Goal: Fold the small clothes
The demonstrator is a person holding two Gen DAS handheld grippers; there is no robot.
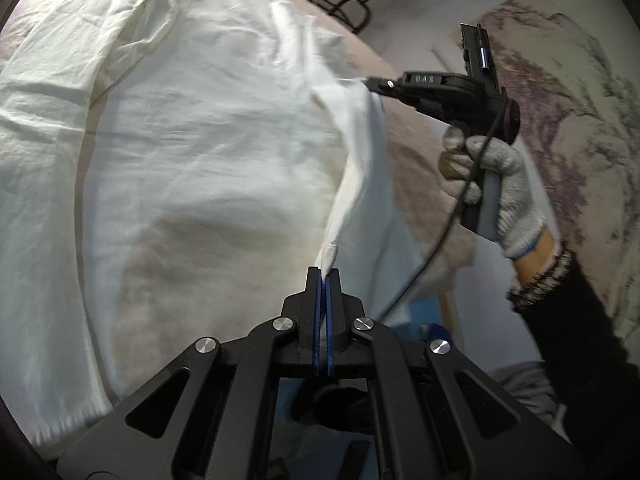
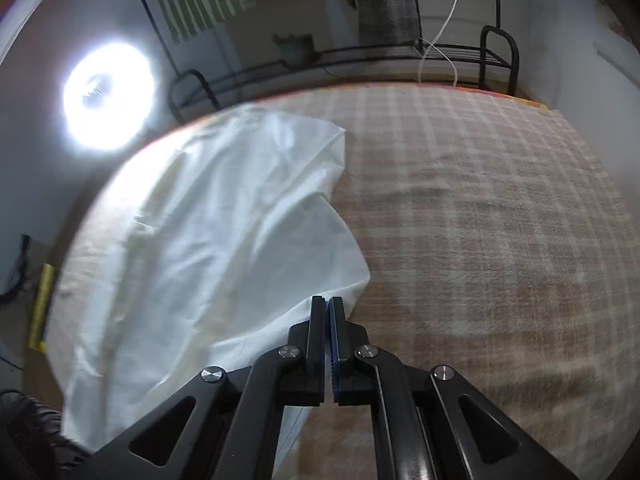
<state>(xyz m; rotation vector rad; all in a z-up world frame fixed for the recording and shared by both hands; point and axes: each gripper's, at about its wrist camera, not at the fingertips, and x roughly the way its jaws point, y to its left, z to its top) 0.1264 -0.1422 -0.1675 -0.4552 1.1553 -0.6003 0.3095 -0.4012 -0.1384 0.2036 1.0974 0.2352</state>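
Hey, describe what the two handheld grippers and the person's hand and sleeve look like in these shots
Both grippers, left and right, are matte black plastic linkages with silver round pivot bolts and blue ribbed pads inside flat fingers. The right one carries white lettering, a grey handle and a thin black cable. The hand wears a grey knit glove with blue cuff trim, above a dark sleeve.

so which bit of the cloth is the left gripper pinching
Start at the plaid blanket on the bed, then the white garment spread over it. The left gripper is shut on its raised right-hand edge, the only fold lifted into a ridge.
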